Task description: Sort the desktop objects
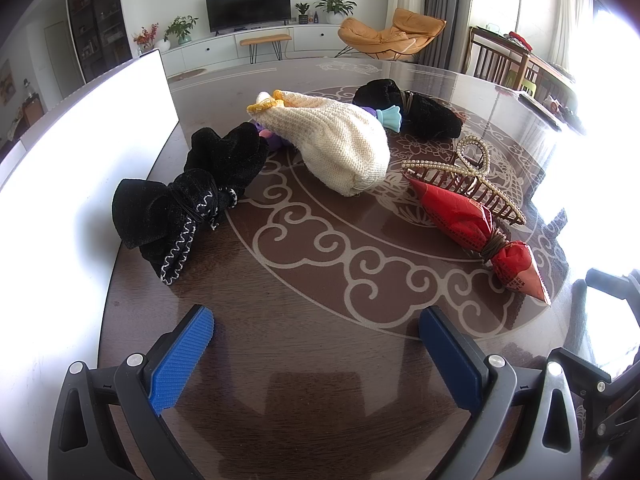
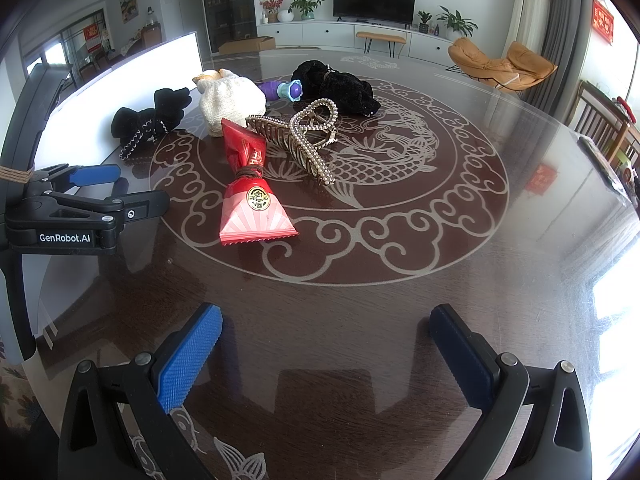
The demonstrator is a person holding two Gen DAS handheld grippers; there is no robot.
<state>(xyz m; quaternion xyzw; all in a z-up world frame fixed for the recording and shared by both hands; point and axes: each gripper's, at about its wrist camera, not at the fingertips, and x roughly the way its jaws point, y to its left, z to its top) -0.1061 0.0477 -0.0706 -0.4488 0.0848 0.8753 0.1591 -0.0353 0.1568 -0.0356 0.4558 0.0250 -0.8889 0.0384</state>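
Both my left gripper (image 1: 316, 344) and right gripper (image 2: 326, 344) gape wide, empty. At eleven o'clock, the pearl claw clip (image 2: 306, 140) touching the red packet (image 2: 250, 188) could snag and drag it.

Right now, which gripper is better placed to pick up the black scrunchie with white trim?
Left. The black scrunchie lies just ahead of the open left gripper, near the white box. The right gripper has the red packet between.
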